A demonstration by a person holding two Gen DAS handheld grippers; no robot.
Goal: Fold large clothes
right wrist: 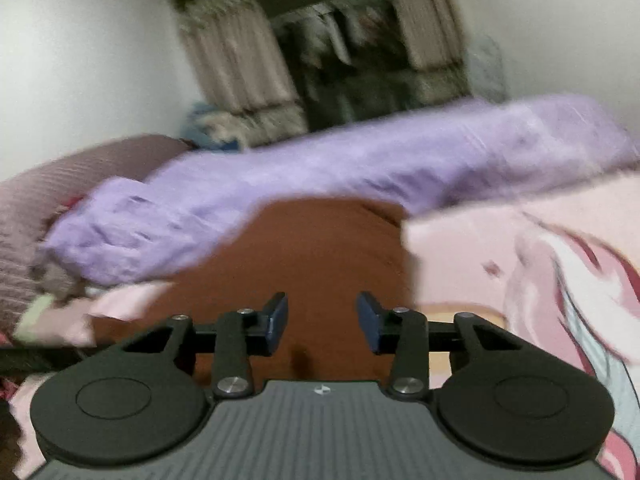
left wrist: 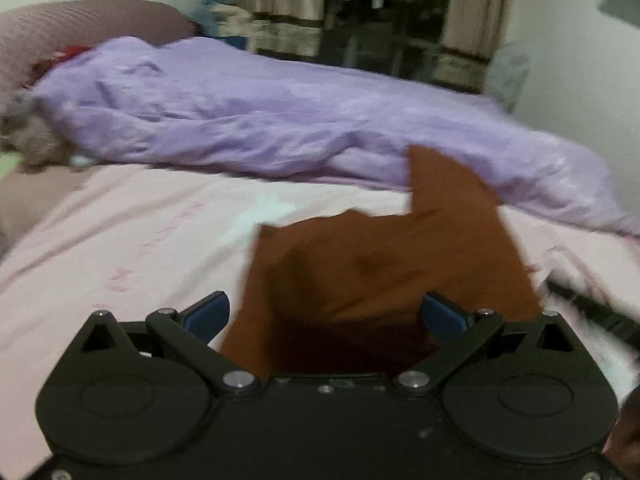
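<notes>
Rust-brown cloth garment [left wrist: 384,264] lies rumpled on the pink printed bedsheet [left wrist: 132,240], in front of the heaped lilac quilt [left wrist: 248,120], so the step looks like taking first hold before spreading it flat. Left gripper [left wrist: 326,316] stands wide apart with brown cloth bunched between its blue pads, unpinched; right gripper [right wrist: 322,318] is also apart above the cloth, and next each needs to close on an edge

**Bedroom, dim indoor light**

I see a bed with a pink printed sheet [left wrist: 132,232] and a rumpled lilac duvet [left wrist: 248,120] along its far side. A mauve ribbed headboard [left wrist: 72,24] stands at the left. Plain white walls [right wrist: 80,60] flank an open wardrobe [left wrist: 384,12] hung with beige patterned curtains [right wrist: 236,56]. Both views are motion-blurred.
</notes>
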